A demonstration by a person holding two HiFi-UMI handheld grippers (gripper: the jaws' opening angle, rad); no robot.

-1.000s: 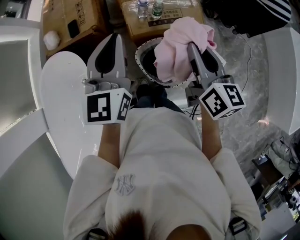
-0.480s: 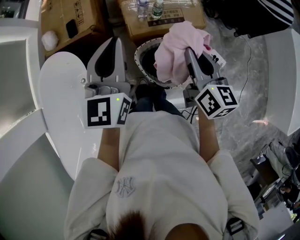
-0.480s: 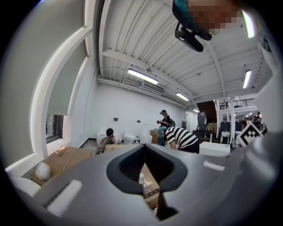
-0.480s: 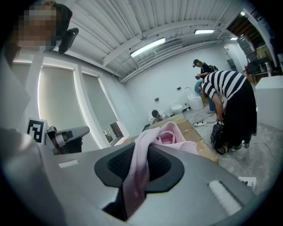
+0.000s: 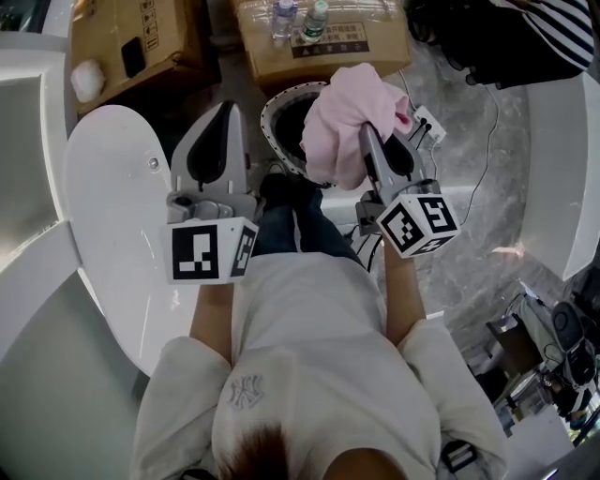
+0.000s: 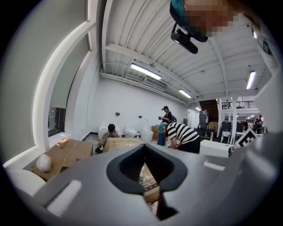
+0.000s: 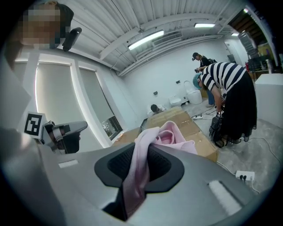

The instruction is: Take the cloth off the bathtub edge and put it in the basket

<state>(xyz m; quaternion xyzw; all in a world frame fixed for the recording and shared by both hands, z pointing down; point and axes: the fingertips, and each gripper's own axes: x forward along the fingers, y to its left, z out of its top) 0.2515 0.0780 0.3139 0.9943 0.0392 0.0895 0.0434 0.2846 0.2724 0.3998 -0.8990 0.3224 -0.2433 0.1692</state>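
A pink cloth [image 5: 342, 117] hangs bunched from my right gripper [image 5: 367, 133], which is shut on it. It hovers over the right rim of the round, dark-lined basket [image 5: 281, 117] on the floor. In the right gripper view a fold of the cloth [image 7: 170, 134] runs down between the closed jaws of that gripper [image 7: 142, 145]. My left gripper [image 5: 217, 127] is shut and holds nothing, just left of the basket and above the white bathtub edge [image 5: 103, 216]. In the left gripper view its jaws meet in a thin seam, and the gripper [image 6: 145, 148] points out over cardboard boxes.
Two cardboard boxes [image 5: 131, 37] [image 5: 319, 45] stand beyond the basket, one with bottles [image 5: 314, 17] on top. A power strip and cable [image 5: 427, 127] lie on the marble floor to the right. A person in a striped shirt [image 7: 225, 84] bends over nearby.
Both grippers have sunk. The right one has carried the pink cloth down closer to the basket's rim. The jaws look the same.
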